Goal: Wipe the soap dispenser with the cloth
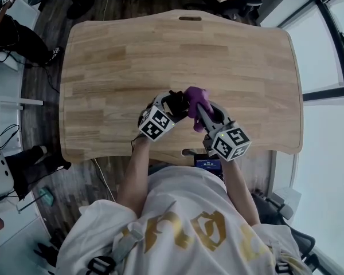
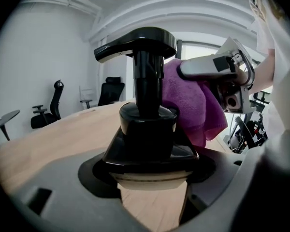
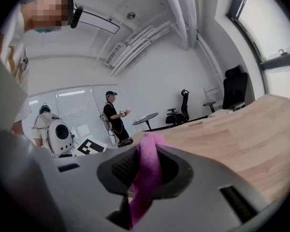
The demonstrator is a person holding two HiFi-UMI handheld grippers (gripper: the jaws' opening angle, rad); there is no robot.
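Soap dispenser (image 2: pixel 145 129), clamped in the left tool (image 2: pixel 152 175) at the head view's centre over the bench (image 1: pixel 183 56), meets the purple cloth (image 2: pixel 195 105) pinched in the right tool (image 3: pixel 145 178); hard rubbing could twist it loose or tug the cloth free.

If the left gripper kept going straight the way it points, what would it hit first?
Probably the purple cloth in the right gripper, pressed just beyond the black soap dispenser that the left gripper holds; exact depth is hard to judge.
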